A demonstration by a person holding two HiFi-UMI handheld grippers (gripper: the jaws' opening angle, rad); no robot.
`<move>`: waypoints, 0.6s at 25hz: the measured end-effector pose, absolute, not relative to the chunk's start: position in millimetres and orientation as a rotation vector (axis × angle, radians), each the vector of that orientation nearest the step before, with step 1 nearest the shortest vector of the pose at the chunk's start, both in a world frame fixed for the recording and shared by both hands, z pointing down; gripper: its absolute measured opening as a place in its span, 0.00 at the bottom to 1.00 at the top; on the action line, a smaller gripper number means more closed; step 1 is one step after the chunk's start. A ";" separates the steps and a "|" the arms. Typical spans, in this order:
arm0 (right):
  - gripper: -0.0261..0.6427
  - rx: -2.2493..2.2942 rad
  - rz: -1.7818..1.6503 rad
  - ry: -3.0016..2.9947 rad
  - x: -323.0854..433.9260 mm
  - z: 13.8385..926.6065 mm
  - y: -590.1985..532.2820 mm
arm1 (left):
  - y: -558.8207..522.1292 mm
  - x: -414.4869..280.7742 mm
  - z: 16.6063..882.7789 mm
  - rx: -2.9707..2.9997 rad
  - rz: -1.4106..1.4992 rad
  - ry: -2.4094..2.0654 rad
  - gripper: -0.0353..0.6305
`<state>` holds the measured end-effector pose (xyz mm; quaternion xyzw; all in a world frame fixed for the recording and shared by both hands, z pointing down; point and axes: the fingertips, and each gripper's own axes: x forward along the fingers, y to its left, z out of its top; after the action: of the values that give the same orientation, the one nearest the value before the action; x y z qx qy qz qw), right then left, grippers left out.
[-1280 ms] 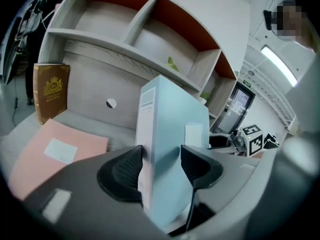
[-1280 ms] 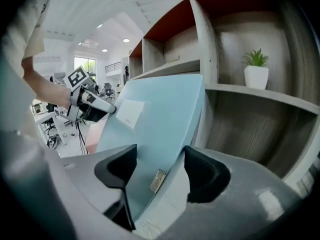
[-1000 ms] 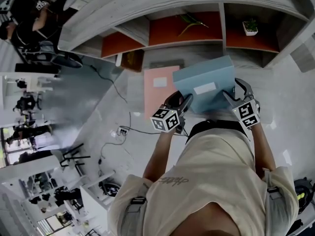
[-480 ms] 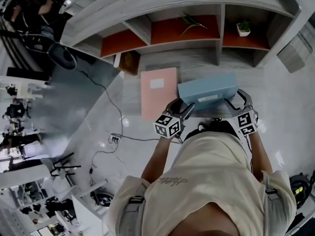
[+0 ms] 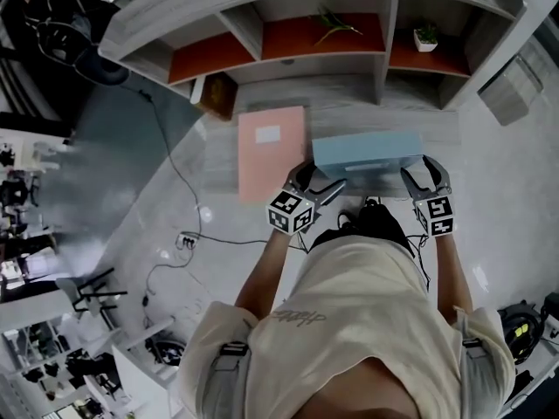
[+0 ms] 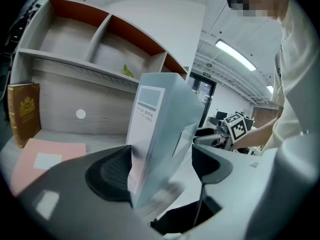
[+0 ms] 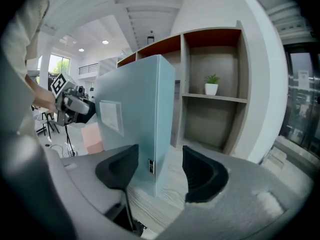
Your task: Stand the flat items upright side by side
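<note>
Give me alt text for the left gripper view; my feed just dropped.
A pale blue file box stands upright between the jaws of the left gripper, which have just been opening, with a gap at the right-hand pad. Left of it a pink folder lies flat on the grey surface, and a brown book stands by the shelf unit.

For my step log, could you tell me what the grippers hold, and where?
Nothing: the file box stands between the open jaws of the left gripper, which just opened, and the right gripper.

Pale blue box point(image 6: 162, 139): spine label point(image 6: 148, 105) read "FILE BOX". Script on person's shirt point(image 5: 297, 319) too blurred to read.
</note>
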<state>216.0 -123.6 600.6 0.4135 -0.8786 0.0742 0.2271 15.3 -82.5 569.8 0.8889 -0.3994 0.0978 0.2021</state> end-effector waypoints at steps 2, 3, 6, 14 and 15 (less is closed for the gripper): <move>0.45 1.167 0.216 -2.413 221.3 599.7 -120.1 | -83.9 12.6 571.3 2.491 0.295 -1.114 0.65; 0.45 1.171 0.215 -2.410 222.6 599.2 -117.9 | -85.2 10.3 572.3 2.496 0.309 -1.118 0.65; 0.45 1.194 0.217 -2.402 228.2 598.4 -112.4 | -94.6 8.2 576.9 2.536 0.339 -1.100 0.67; 0.45 1.224 0.260 -2.370 238.6 605.7 -89.2 | -117.9 25.6 593.0 2.677 0.322 -0.824 0.70; 0.45 1.223 0.263 -2.366 239.6 605.8 -86.4 | -119.2 29.6 596.6 2.699 0.356 -0.792 0.70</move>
<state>239.6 -86.4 605.8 0.4446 -0.8603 0.0956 0.2303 29.6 -119.2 596.6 0.9408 -0.2760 0.1242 0.1526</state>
